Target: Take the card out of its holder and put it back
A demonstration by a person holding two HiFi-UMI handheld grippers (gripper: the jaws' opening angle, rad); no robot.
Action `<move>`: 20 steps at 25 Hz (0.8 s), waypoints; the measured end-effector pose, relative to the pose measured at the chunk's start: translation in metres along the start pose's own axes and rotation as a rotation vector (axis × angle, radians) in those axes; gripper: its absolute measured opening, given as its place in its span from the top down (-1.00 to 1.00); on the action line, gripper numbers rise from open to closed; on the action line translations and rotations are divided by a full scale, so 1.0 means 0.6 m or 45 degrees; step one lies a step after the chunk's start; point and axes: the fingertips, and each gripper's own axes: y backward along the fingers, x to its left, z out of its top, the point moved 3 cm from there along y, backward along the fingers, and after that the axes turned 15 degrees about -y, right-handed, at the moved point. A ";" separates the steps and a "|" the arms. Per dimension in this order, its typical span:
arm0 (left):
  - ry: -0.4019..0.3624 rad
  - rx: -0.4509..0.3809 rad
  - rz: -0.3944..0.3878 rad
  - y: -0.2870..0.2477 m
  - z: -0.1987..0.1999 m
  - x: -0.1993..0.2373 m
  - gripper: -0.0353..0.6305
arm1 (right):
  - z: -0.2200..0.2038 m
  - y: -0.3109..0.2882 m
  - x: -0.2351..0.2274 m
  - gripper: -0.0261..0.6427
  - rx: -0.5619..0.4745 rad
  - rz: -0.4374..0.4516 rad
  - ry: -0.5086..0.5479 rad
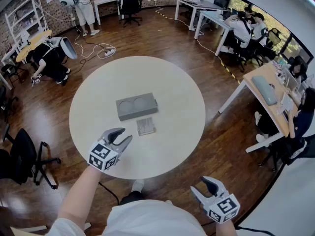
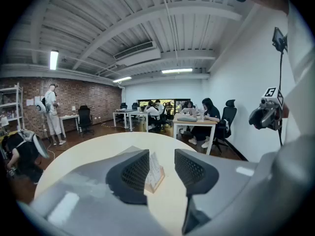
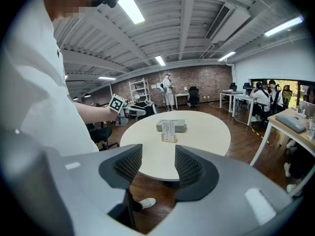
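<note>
Card (image 3: 168, 130): pale, printed, seated upright in holder (image 3: 169, 139), a small base of what appeared to be wood. The print was too small to be read. Card and holder were set on round white table (image 1: 98, 97), near its middle, just in front of grey block (image 1: 136, 106) with two round recesses.

Left gripper (image 1: 126, 134): held over the table's near part and pointed at the card, but apart from it. Its jaws were spread wide and gripped nothing; the card was seen beyond the gap.

Right gripper (image 1: 198, 184): held off the table beside the person's body, well apart from the card. Its jaws were likewise released and empty.
</note>
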 end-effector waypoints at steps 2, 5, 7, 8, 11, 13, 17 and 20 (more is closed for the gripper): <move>-0.020 0.007 -0.049 -0.039 -0.013 0.039 0.38 | 0.009 -0.031 0.006 0.28 0.003 -0.030 -0.015; -0.046 0.029 -0.132 -0.095 -0.036 0.082 0.38 | 0.023 -0.065 0.016 0.28 -0.008 -0.083 -0.041; -0.050 0.049 -0.196 -0.131 -0.052 0.096 0.38 | 0.030 -0.074 0.022 0.28 -0.018 -0.134 -0.065; -0.051 0.057 -0.230 -0.148 -0.060 0.098 0.38 | 0.030 -0.076 0.024 0.28 -0.022 -0.164 -0.081; -0.061 0.083 -0.317 -0.191 -0.086 0.097 0.38 | 0.023 -0.077 0.034 0.28 -0.026 -0.246 -0.132; -0.055 0.101 -0.358 -0.215 -0.103 0.096 0.38 | 0.012 -0.076 0.043 0.28 -0.022 -0.291 -0.164; -0.044 0.123 -0.434 -0.249 -0.127 0.082 0.44 | -0.004 -0.065 0.060 0.28 -0.021 -0.383 -0.216; -0.028 0.112 -0.469 -0.260 -0.134 0.077 0.59 | -0.007 -0.056 0.072 0.28 -0.032 -0.438 -0.238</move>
